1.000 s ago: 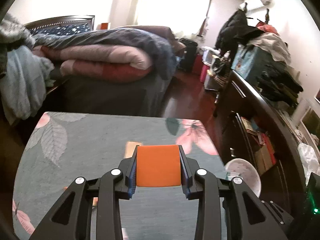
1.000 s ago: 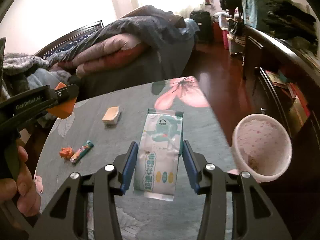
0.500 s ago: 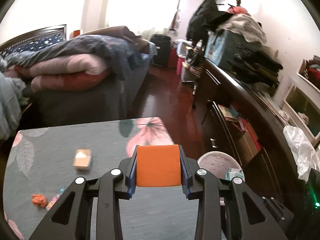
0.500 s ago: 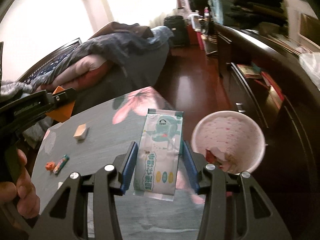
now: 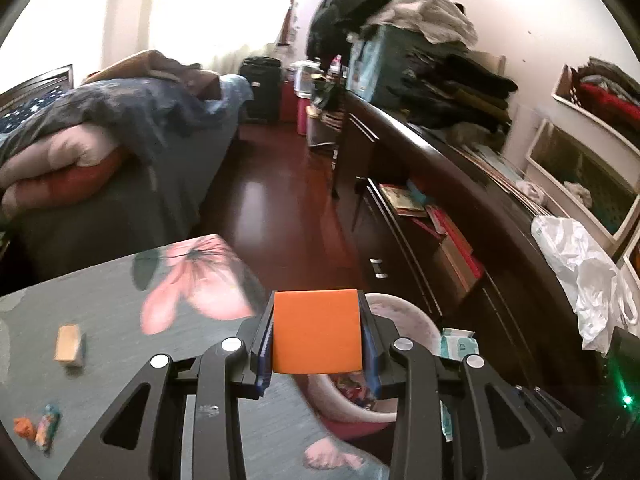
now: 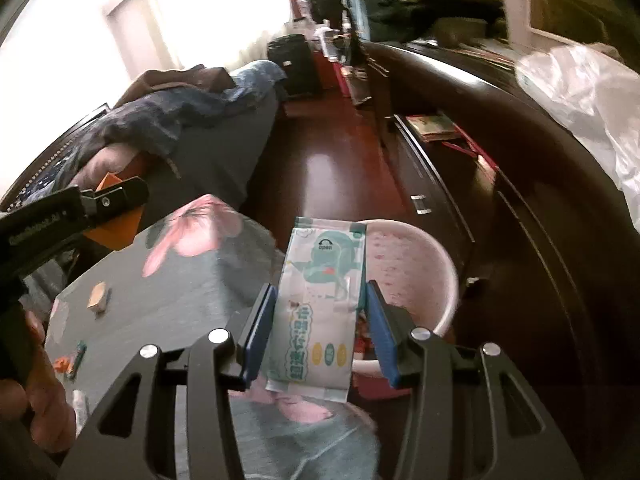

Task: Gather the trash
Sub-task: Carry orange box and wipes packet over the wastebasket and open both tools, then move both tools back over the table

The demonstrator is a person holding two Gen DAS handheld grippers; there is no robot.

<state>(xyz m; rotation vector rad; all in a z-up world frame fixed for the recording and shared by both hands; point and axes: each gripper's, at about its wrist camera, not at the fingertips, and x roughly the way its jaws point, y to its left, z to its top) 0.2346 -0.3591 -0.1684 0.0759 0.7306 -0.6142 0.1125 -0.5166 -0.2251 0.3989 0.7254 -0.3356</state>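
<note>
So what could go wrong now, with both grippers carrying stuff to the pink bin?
The wipes pack is long and only partly over the bin, above its near rim; dropped now, it might land on the table. The orange block hides the left camera's view of the bin, so aiming is harder. The two grippers are close together and could bump.

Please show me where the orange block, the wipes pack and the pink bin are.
orange block (image 5: 317,332): left wrist view, middle of its face.
wipes pack (image 6: 320,304): right wrist view, printed front.
pink bin (image 6: 416,264): right wrist view, inner wall.
</note>
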